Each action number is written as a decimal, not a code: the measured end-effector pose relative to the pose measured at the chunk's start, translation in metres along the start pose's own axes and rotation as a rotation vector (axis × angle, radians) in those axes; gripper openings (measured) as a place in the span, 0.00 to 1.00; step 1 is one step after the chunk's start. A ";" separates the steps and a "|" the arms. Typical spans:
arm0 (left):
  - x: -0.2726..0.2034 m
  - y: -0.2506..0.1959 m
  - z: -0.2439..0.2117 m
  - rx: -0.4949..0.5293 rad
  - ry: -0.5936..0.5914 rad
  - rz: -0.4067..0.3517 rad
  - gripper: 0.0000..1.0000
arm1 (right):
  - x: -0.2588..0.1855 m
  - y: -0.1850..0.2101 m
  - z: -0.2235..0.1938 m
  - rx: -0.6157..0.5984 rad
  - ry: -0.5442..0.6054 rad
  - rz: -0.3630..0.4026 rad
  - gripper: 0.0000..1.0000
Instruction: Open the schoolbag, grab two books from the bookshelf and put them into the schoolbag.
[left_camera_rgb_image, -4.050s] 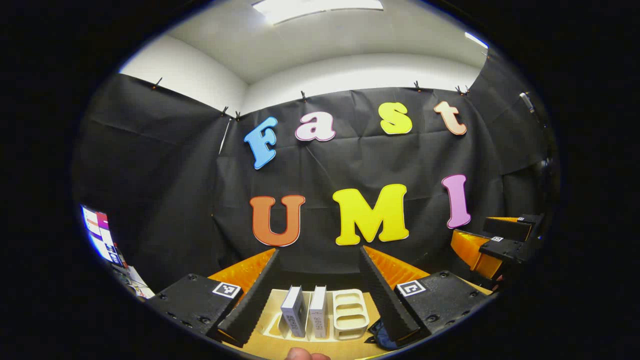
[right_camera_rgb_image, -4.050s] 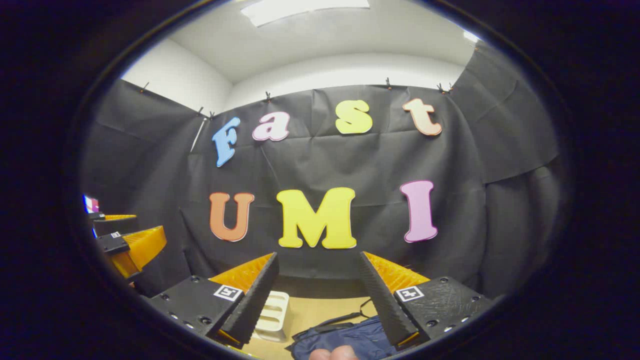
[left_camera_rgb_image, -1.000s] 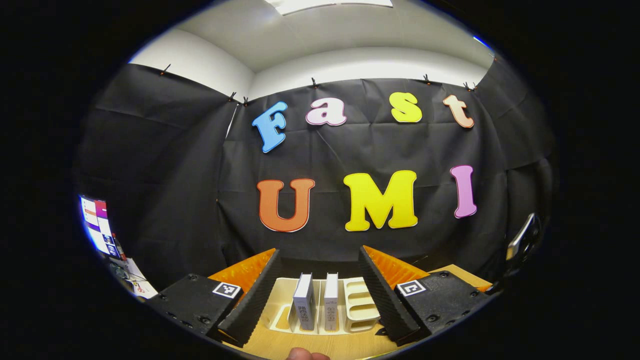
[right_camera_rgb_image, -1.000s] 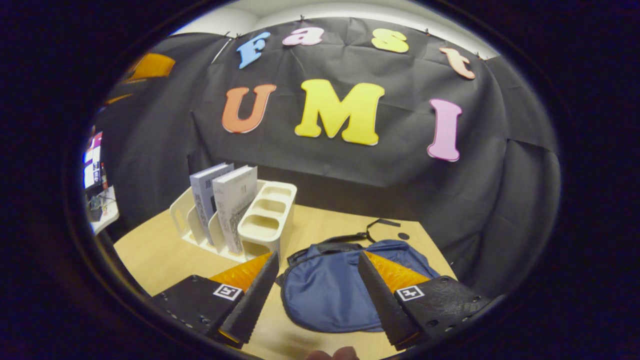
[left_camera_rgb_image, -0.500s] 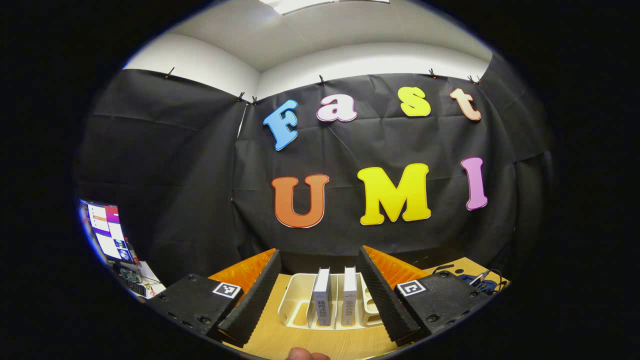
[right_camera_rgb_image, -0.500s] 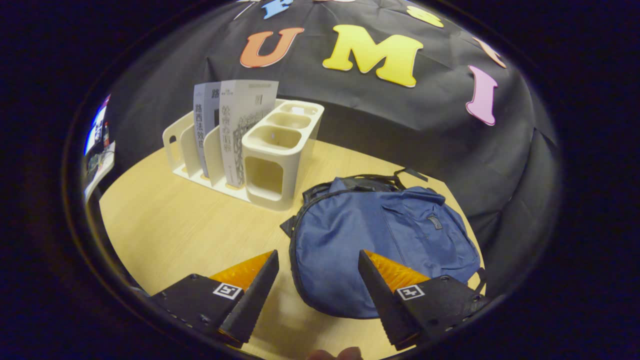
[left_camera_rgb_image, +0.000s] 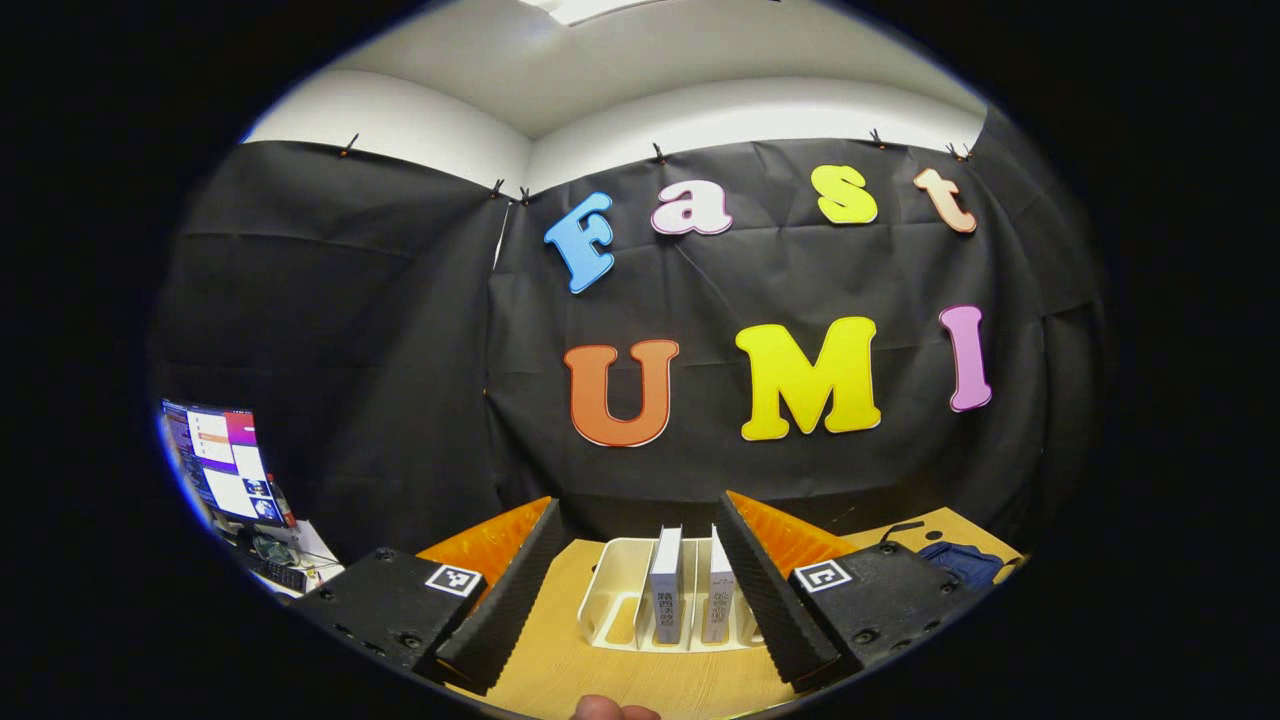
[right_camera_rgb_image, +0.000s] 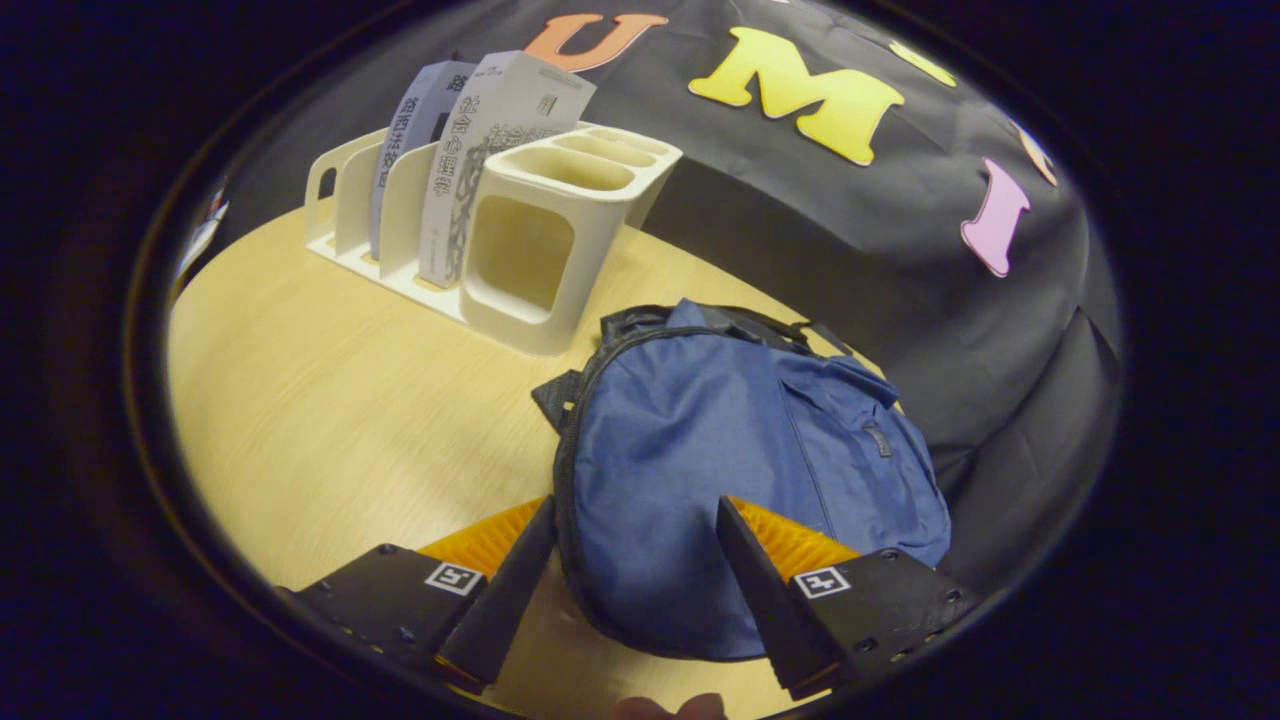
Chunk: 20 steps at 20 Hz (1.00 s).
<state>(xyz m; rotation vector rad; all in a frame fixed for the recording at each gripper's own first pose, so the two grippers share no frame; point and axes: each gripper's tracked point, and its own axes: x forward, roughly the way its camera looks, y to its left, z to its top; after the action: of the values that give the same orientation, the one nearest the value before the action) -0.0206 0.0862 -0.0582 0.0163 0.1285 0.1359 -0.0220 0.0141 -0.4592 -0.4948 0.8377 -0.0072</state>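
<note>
so the schoolbag (right_camera_rgb_image: 740, 450) looks like soft, limp fabric, zipped shut; best hold is the zip pull, too small to spot. right gripper (right_camera_rgb_image: 632, 575) hangs over it spread and empty, left gripper (left_camera_rgb_image: 640, 570) also spread, facing two stiff upright books (left_camera_rgb_image: 690, 595) in the bookshelf (left_camera_rgb_image: 610, 600)

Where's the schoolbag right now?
In the right gripper view the schoolbag lies flat on the table, just ahead of the open right gripper, beside the bookshelf.

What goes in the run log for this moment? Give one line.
right gripper: open, above closed schoolbag | left gripper: open, facing two books upright in bookshelf | nothing held
</note>
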 end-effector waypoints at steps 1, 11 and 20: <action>0.001 0.000 0.000 0.001 0.003 0.004 0.97 | 0.003 -0.002 0.001 0.005 0.001 -0.004 0.99; 0.007 -0.001 -0.005 -0.033 0.023 0.013 0.97 | 0.014 0.001 0.005 0.082 0.030 0.089 0.73; 0.011 0.009 -0.018 -0.059 0.054 0.039 0.98 | -0.009 0.001 0.015 0.052 0.020 0.183 0.00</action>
<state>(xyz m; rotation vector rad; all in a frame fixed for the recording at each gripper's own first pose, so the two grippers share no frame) -0.0137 0.0968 -0.0775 -0.0433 0.1779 0.1789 -0.0172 0.0232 -0.4450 -0.3689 0.8974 0.1344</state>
